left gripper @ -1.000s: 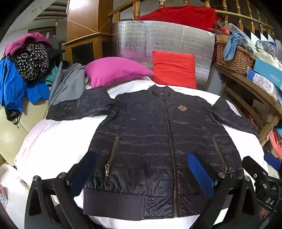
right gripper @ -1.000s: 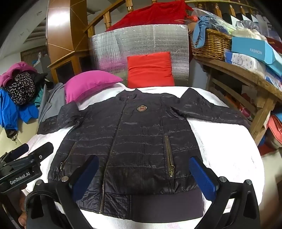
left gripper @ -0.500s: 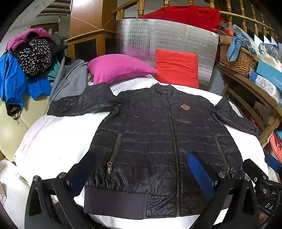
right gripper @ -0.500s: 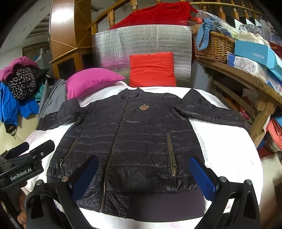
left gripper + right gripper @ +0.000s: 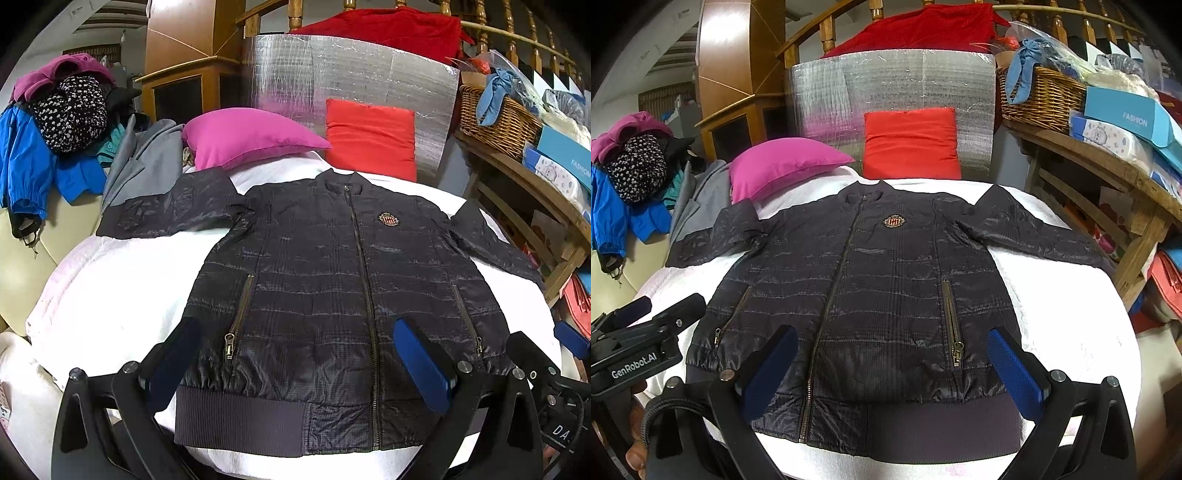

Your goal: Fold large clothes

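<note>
Black quilted jacket [image 5: 332,280] is laid out flat, front up, zipped, on the white bedding [image 5: 110,295], both sleeves spread out to 9 and 3 o'clock. Small crest badge [image 5: 894,221] sits on the chest. My left tongs [image 5: 299,354] hover over the hem on the left pocket side, fingers spread wide, holding nothing. My right tongs [image 5: 897,365] are the same deal over the other half, wide apart and gripping nothing. Past the collar at 12 o'clock there's a red cushion [image 5: 371,138], with a pink pillow [image 5: 247,136] at about 11. Wicker basket [image 5: 1039,98] is up at 1 o'clock on a wooden shelf.
</note>
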The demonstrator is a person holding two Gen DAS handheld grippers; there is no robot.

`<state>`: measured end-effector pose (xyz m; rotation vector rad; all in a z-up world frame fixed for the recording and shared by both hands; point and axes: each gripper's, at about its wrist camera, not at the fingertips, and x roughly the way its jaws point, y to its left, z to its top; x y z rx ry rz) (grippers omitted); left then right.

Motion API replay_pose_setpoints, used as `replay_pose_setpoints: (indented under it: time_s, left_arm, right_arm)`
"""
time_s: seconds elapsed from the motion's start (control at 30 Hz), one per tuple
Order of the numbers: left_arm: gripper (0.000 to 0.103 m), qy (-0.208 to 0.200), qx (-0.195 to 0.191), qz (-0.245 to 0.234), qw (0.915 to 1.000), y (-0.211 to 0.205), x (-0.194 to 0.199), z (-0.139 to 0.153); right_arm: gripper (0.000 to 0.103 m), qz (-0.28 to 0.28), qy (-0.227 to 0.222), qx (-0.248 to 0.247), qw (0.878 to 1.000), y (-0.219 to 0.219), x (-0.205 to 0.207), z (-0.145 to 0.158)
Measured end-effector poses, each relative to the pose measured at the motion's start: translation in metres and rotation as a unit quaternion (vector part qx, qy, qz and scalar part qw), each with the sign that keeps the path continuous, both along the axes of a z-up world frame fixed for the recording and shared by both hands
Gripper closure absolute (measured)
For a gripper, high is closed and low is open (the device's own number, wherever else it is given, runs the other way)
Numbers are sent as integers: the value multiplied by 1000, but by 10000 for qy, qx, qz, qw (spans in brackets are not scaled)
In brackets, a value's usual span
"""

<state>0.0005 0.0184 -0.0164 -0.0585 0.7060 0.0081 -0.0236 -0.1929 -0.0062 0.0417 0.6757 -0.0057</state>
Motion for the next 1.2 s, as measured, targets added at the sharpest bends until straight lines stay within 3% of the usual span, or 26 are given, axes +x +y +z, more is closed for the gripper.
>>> replay_pose_setpoints:
  time_s: [0.77, 1.2]
  left_arm:
    - [0, 73, 58, -24, 10000, -1, 9, -1]
    - [0, 342, 187, -51, 9992, -10, 31, -20]
  right_arm:
    - [0, 25, 74, -38, 10000, 0, 12, -6]
    - [0, -228, 308, 407, 9984, -39, 28, -28]
